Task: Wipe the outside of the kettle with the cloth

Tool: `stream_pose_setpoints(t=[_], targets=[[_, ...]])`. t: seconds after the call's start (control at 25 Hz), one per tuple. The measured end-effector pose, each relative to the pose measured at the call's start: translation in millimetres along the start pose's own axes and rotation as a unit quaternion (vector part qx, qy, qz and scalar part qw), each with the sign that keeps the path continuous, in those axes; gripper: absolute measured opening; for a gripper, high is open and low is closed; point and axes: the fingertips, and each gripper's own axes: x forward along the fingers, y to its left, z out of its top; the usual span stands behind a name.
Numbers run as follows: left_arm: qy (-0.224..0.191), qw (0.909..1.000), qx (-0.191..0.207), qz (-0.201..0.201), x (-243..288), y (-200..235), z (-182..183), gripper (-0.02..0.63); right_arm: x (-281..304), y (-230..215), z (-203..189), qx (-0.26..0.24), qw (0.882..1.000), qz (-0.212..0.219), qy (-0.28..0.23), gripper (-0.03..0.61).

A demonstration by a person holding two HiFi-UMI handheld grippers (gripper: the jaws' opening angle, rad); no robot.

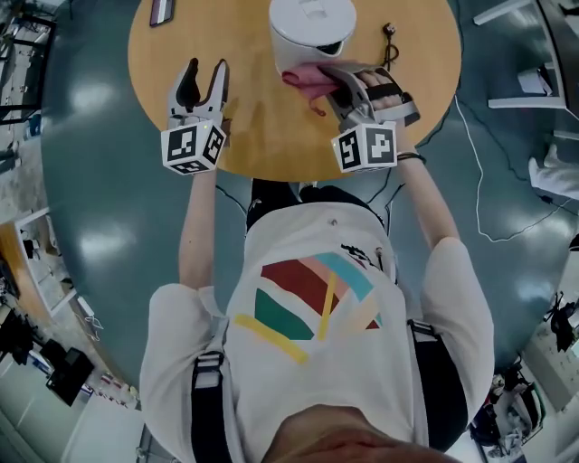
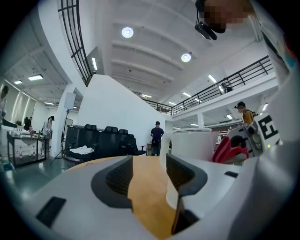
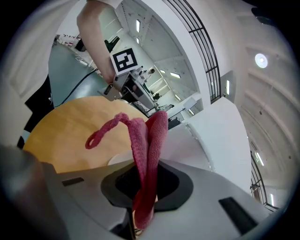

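While right tool (image 1: 339, 80) clamps pink cloth (image 1: 306, 80) against side of white kettle (image 1: 312, 23), left tool (image 1: 204, 77) gapes empty over table (image 1: 262, 131).

White kettle (image 1: 312, 27) looked like smooth satin plastic. Pink cloth (image 3: 149, 140) was coarse, rough knit. The table (image 1: 262, 127) was smooth, matt, wood-look. On the left gripper (image 2: 149, 161), pads (image 2: 121, 176) were black and finely ribbed, shells matt grey plastic. The floor (image 1: 99, 226) was glossy.

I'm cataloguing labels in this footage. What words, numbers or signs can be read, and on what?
No readable words or numbers anywhere.
Left cube, right cube: square black-and-white markers, no letters.
Shirt print: too small to read.
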Motion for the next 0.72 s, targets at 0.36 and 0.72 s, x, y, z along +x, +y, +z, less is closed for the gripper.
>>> stream_pose_setpoints(t=[0.36, 0.72], targets=[[0.024, 0.9983, -0.035, -0.04, 17.6, -27.1, -26.7, 0.267, 40.2, 54.3, -37.2, 0.006, 0.997, 0.069, 0.025, 0.038], [0.074, 0.9948, -0.064, -0.029, 21.5, -9.5, -72.8, 0.267, 72.9, 96.6, -70.7, 0.034, 0.992, 0.108, 0.049, 0.04]])
